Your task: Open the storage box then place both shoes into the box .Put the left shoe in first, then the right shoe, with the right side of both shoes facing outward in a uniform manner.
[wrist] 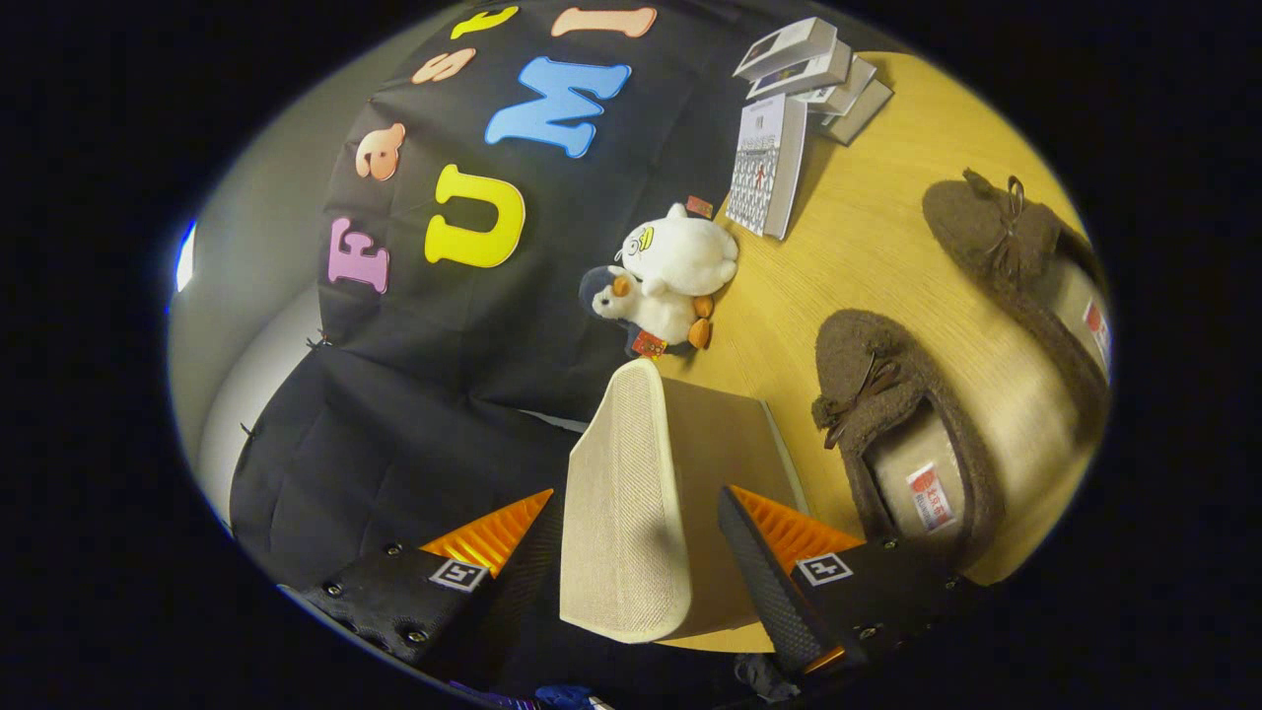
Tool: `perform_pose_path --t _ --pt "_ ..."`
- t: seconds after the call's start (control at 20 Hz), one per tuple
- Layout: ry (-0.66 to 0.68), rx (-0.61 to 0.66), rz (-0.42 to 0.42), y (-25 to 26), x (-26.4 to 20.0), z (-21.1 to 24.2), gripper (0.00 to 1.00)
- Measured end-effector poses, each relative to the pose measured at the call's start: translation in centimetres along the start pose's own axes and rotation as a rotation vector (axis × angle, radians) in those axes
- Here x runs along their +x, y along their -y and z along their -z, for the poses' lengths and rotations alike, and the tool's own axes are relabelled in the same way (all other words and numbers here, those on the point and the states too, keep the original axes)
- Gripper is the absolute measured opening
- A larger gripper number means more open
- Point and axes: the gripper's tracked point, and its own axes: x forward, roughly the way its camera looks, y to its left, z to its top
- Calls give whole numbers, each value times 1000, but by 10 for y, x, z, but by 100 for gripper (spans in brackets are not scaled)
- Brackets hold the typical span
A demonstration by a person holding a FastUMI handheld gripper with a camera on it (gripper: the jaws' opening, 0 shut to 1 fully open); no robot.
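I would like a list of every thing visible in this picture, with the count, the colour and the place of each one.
beige fabric storage box lid: one, beige, between the tool's fingers, raised on edge.
brown fuzzy moccasin shoes: two, brown, on the table beside the lid.
white plush toys: two, white with orange, beyond the lid at the black cloth.
small white boxes: a stack, white and grey, at the table's far end.
light wooden table: one, yellowish.
tool: one, fingers either side of the lid; contact unclear.

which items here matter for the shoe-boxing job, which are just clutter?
Job:
- storage box lid, between the hand-held gripper fingers; grip unclear
- near shoe
- far shoe

Clutter:
- two plush toys
- stack of small boxes
- upright booklet
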Motion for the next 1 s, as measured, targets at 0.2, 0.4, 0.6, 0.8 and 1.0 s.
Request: perform_pose_path --t 0.2,0.4,0.6,0.8,1.0 --pt "-60 64 -42 1 9 16 92" --pt "-120 78 -57 -1 14 32 76" --pt "-131 58 -36 4 14 31 24" --pt "-106 35 -42 -4 17 31 24" --pt "-136 -21 -29 -9 8 30 0"
